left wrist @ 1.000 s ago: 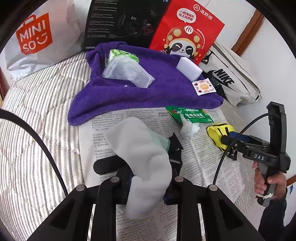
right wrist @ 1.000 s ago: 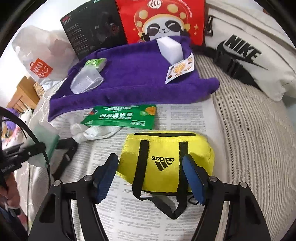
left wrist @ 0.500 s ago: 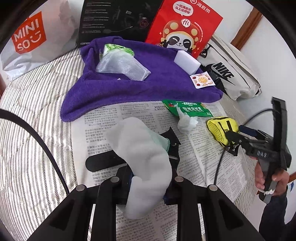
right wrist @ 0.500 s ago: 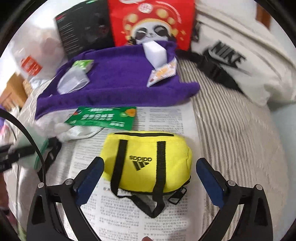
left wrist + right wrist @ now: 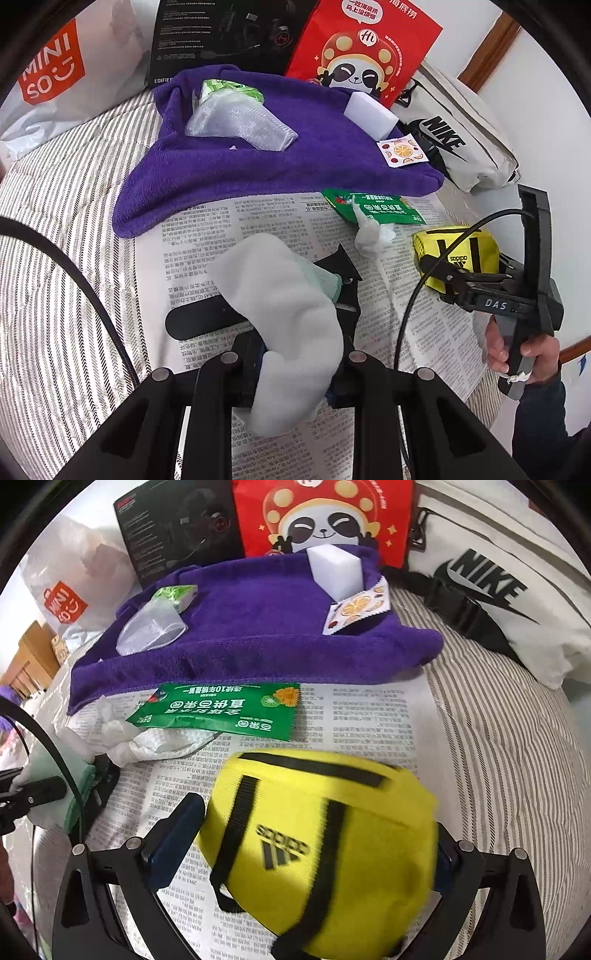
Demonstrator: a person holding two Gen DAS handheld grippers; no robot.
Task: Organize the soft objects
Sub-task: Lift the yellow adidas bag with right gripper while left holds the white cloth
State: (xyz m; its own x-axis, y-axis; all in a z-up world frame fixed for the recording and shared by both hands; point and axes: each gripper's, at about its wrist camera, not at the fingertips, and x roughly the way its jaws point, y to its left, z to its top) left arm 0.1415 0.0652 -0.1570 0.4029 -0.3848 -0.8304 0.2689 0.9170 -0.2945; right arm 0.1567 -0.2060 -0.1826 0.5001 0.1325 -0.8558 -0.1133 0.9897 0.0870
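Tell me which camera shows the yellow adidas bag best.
The right wrist view: the yellow adidas bag fills the foreground between the right tongs, logo and straps visible, though slightly blurred. The left wrist view shows it small at the right edge, partly hidden behind those tongs.

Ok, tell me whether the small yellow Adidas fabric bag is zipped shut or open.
Shut, apparently: the small yellow Adidas fabric bag shows one flat black zipper strip along its top with no gap, though the image is motion-blurred.
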